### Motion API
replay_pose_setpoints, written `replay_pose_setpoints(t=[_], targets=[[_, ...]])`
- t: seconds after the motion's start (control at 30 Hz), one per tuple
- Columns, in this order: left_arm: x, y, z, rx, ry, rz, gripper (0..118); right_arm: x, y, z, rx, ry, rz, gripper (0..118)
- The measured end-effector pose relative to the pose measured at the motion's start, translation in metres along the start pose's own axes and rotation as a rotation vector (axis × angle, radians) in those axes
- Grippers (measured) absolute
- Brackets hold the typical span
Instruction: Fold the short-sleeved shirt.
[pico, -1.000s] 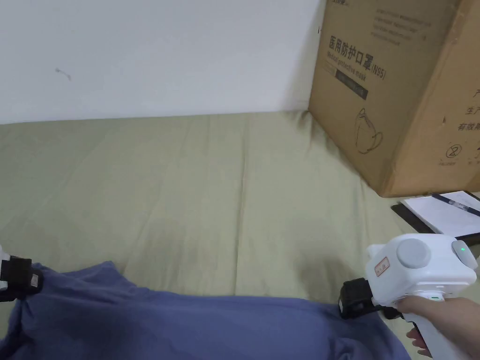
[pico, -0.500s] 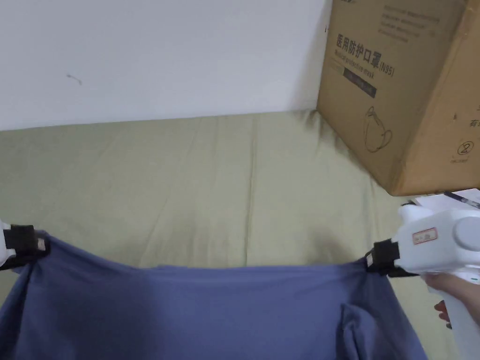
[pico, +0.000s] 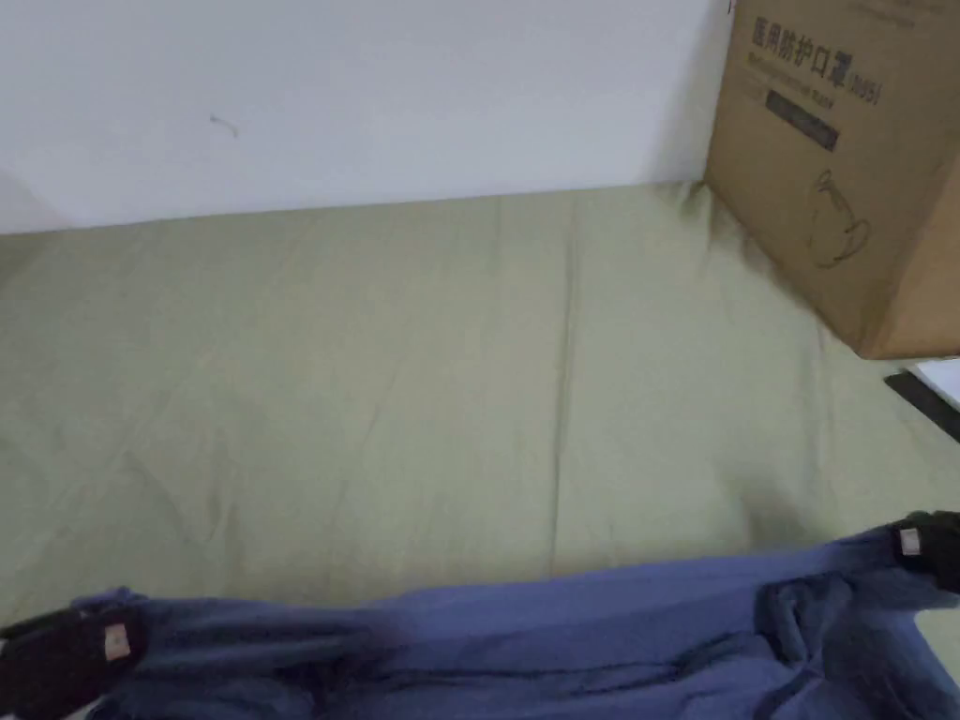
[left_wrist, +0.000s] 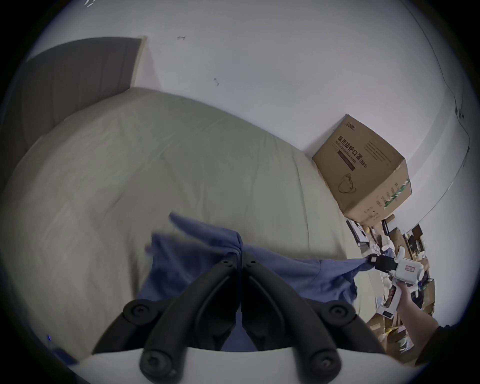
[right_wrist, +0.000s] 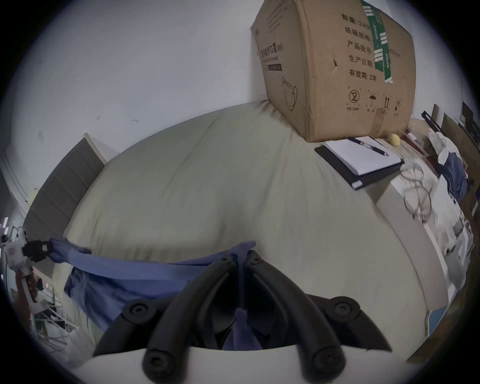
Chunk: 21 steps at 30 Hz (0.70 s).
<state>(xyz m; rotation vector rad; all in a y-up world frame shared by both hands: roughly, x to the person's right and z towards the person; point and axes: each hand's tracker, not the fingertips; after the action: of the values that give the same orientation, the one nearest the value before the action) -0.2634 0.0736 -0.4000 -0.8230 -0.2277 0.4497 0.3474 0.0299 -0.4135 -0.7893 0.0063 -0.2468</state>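
A blue short-sleeved shirt (pico: 562, 628) hangs stretched between my two grippers over the near edge of a pale green bed (pico: 422, 375). My left gripper (pico: 117, 640) is shut on the shirt's left corner at the lower left of the head view; in the left gripper view its jaws (left_wrist: 240, 256) pinch bunched blue cloth (left_wrist: 197, 239). My right gripper (pico: 911, 541) is shut on the right corner, and in the right gripper view its jaws (right_wrist: 241, 256) clamp the cloth (right_wrist: 135, 270). The top edge runs taut between both grips, and the rest droops below.
A large cardboard box (pico: 844, 159) stands on the bed at the far right against the white wall (pico: 375, 94). Beside it lie a notebook with a pen (right_wrist: 361, 156) and a yellow ball (right_wrist: 394, 139). A grey headboard (left_wrist: 72, 78) is at the bed's left end.
The head camera has swung left and down. Both grippers, which lifted the shirt's edge half a second ago, now sit lower in view, the edge held closer to the bed.
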Motion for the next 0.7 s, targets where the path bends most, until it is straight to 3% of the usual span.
replay_pose_setpoints(t=[0.23,0.3,0.33,0.37,0.4,0.43,0.47,0.5,0.7], targets=[[-0.011,-0.084,0.002,-0.179,0.087,0.096,1,0.01,-0.044,-0.005,-0.155,-0.072,0.1,6],[-0.016,-0.092,-0.012,-0.244,0.135,0.127,9,0.006,-0.051,-0.015,-0.185,-0.11,0.143,8],[-0.018,-0.096,-0.018,-0.251,0.147,0.12,24,0.003,-0.053,-0.018,-0.188,-0.126,0.165,16],[-0.019,-0.097,-0.023,-0.256,0.187,0.092,52,-0.002,-0.054,-0.02,-0.188,-0.16,0.19,30],[-0.024,-0.096,-0.025,-0.276,0.226,0.071,92,-0.006,-0.053,-0.02,-0.194,-0.215,0.213,52],[-0.024,-0.095,-0.023,-0.27,0.238,0.058,112,-0.01,-0.052,-0.016,-0.183,-0.259,0.217,76],[-0.02,-0.092,-0.017,-0.249,0.267,0.046,118,-0.013,-0.05,-0.008,-0.165,-0.248,0.198,102],[-0.013,-0.087,-0.007,-0.233,0.251,0.018,117,-0.01,-0.047,0.002,-0.144,-0.193,0.163,118],[0.044,-0.058,0.072,0.061,0.085,-0.187,117,-0.063,-0.034,0.109,0.176,0.029,0.026,114]])
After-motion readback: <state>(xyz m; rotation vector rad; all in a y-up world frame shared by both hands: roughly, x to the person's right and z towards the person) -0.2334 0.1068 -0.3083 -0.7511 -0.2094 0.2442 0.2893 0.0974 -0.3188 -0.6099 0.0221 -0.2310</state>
